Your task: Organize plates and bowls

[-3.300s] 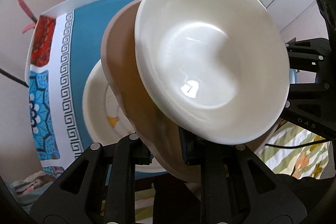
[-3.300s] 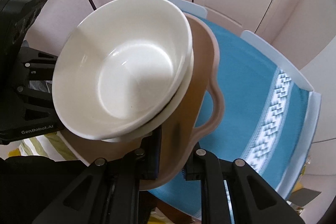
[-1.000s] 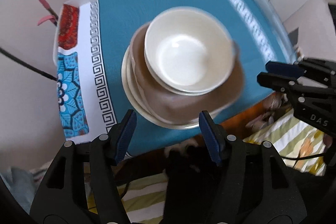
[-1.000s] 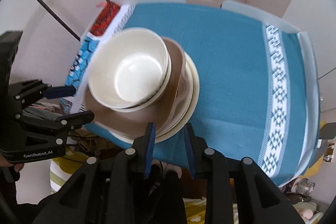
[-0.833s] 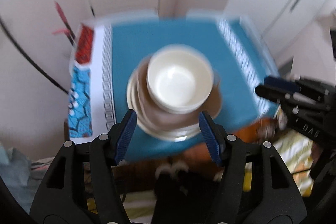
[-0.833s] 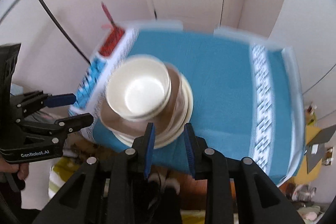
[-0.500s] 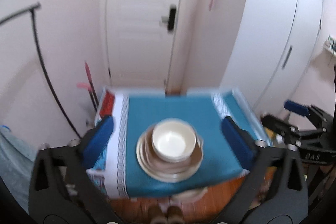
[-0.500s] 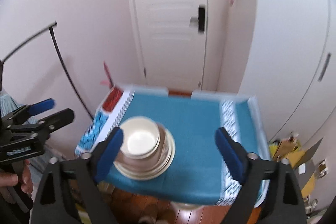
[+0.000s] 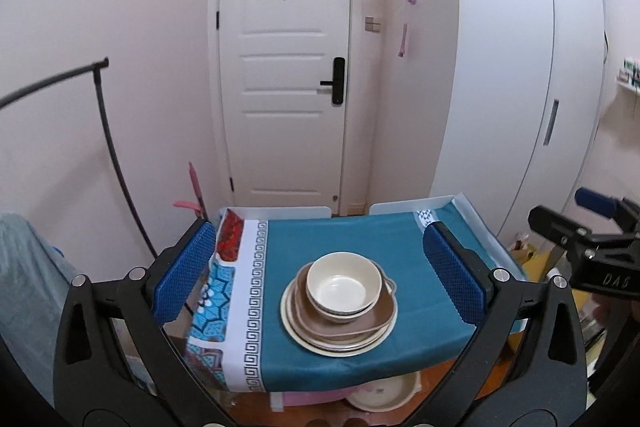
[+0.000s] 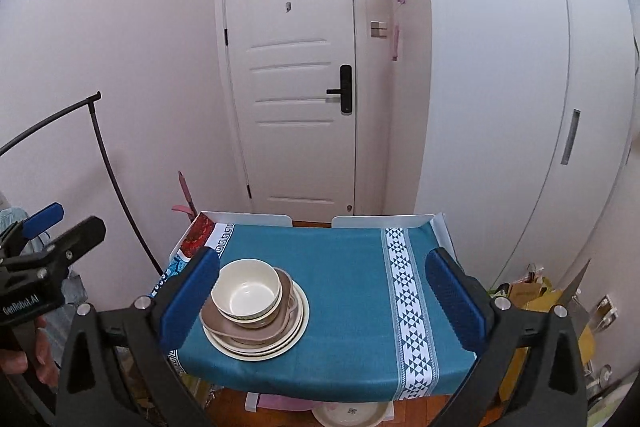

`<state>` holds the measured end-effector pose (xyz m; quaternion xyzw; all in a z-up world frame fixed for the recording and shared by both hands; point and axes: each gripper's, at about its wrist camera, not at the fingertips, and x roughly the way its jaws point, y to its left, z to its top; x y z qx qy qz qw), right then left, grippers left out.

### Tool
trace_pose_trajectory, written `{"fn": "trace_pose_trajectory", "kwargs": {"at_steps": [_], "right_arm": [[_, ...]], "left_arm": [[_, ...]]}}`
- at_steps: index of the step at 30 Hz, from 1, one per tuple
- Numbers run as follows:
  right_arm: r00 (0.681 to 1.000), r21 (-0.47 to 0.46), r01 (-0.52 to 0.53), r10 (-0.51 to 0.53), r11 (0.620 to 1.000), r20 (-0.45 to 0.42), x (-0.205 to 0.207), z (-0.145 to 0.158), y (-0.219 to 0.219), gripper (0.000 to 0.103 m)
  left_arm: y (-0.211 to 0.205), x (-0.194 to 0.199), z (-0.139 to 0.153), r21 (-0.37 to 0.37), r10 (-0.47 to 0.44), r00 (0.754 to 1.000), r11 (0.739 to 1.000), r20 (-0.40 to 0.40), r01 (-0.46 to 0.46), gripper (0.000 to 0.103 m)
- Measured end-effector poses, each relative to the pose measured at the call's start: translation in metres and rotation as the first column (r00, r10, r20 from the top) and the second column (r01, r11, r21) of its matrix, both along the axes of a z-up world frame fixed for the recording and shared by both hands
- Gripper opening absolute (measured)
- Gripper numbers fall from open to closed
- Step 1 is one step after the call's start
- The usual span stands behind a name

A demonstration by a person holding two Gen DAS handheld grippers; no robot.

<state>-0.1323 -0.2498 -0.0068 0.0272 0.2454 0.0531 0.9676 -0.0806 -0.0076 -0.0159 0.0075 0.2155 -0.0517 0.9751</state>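
A cream bowl (image 9: 343, 285) sits on a brown handled plate (image 9: 360, 323), which lies on cream plates (image 9: 340, 345), all stacked on a small table with a teal cloth (image 9: 340, 235). The same stack shows in the right wrist view: bowl (image 10: 246, 293), brown plate (image 10: 244, 335), cream plates (image 10: 296, 331), on the cloth (image 10: 340, 267). My left gripper (image 9: 320, 277) is open and empty, well back from the stack. My right gripper (image 10: 322, 301) is open and empty, also held back from the table.
A white door (image 9: 286, 87) stands behind the table and white wardrobe doors (image 9: 520, 87) are on the right. A black curved rod (image 9: 112, 155) stands at the left. A basin (image 10: 348, 415) lies on the floor under the table. Bags (image 10: 532, 299) sit at the right.
Both grippers let go of the brown plate with the bowl, leaving it on the cream plates. Both opened wide and pulled far back and up from the table.
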Motion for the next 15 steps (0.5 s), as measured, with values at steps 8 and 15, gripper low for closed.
{"fn": "trace_pose_trajectory", "kwargs": {"at_steps": [8, 15], "right_arm": [[1.0, -0.002, 0.025, -0.025, 1.0, 0.005, -0.0086, 0.0046, -0.0011, 0.102], [0.999, -0.004, 0.039, -0.039, 0.999, 0.018, -0.0109, 0.0084, -0.0015, 0.102]], "left_arm": [[-0.0043, -0.0086, 0.0038, 0.013, -0.012, 1.0, 1.0, 0.016, 0.012, 0.103], [-0.0068, -0.0107, 0.0049, 0.025, -0.022, 0.999, 0.999, 0.027, 0.021, 0.103]]}}
